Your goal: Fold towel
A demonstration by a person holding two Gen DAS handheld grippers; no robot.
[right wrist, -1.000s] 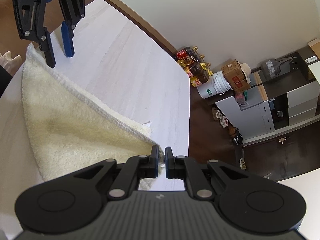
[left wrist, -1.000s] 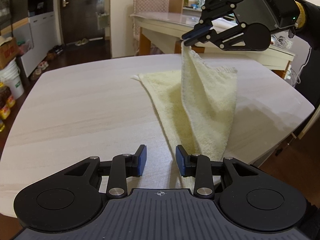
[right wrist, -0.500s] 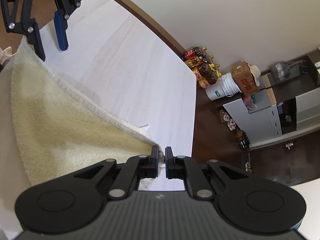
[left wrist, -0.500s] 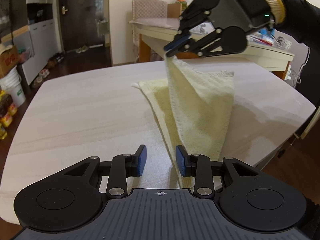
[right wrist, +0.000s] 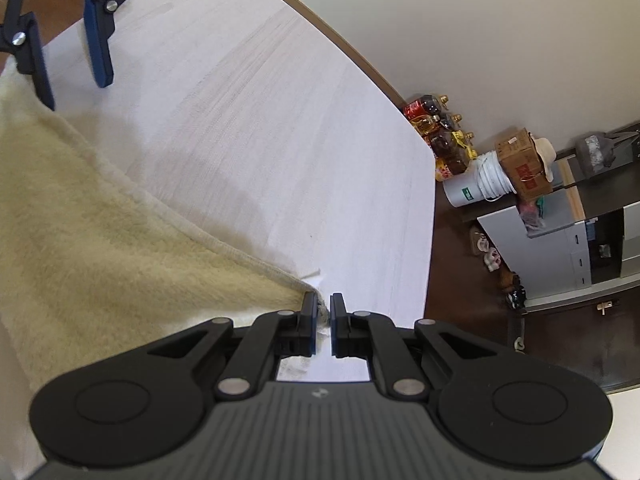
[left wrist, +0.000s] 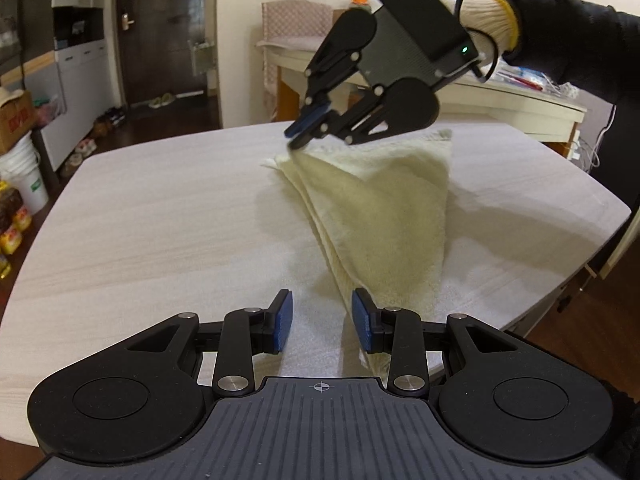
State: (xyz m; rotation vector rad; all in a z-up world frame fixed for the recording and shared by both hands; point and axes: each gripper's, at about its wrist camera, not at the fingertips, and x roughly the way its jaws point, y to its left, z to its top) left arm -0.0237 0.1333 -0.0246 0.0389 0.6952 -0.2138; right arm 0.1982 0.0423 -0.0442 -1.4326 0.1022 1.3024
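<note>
Pale yellow towel point(left wrist: 380, 208) folded diagonally, fluffy

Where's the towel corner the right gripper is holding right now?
In the left wrist view, the pale yellow terry towel has that corner pinched in the right gripper just above the light wood table, over the towel's far left corner.

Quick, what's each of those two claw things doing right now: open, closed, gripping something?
Left gripper: open, gripping nothing; towel edge lies beside one finger.
Right gripper: closed on a towel corner.
</note>
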